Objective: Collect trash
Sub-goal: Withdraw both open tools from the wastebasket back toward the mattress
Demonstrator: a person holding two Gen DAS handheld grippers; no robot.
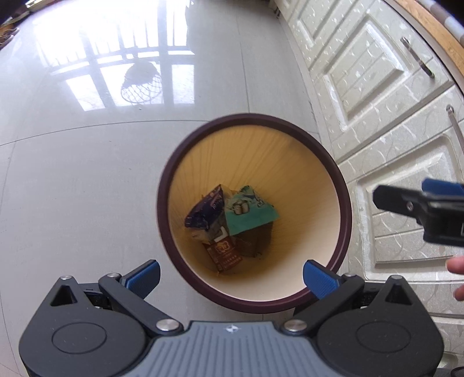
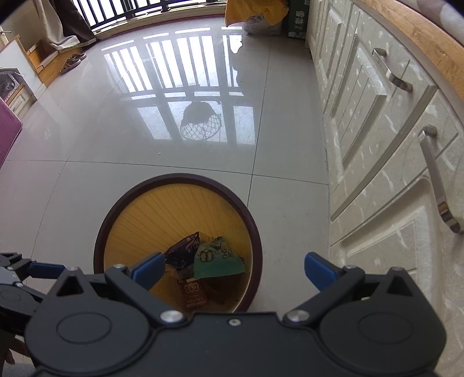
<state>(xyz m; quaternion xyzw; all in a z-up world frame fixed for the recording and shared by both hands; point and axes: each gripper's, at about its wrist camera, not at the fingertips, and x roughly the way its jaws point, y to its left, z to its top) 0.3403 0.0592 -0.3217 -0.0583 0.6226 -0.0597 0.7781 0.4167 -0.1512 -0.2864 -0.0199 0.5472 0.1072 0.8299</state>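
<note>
A round trash bin (image 1: 342, 203) with a dark brown rim and yellow inside stands on the floor beside the cabinets. It holds a dark blue wrapper (image 1: 204, 211), a green packet (image 1: 250, 213) and a red-brown packet (image 1: 224, 252). My left gripper (image 1: 232, 277) is open and empty above the bin's near rim. My right gripper (image 2: 233, 269) is open and empty above the bin (image 2: 255, 232); the same wrapper (image 2: 182, 249), green packet (image 2: 217, 261) and red-brown packet (image 2: 192, 294) show below it. The right gripper also shows in the left wrist view (image 1: 417, 207).
White patterned cabinet doors (image 2: 377, 145) with metal handles (image 2: 435, 179) run along the right under a wooden counter edge. The glossy tiled floor (image 2: 116, 145) reflects a window railing. A yellow bag (image 2: 255, 11), shoes (image 2: 74, 59) and a purple object (image 2: 7, 130) lie further off.
</note>
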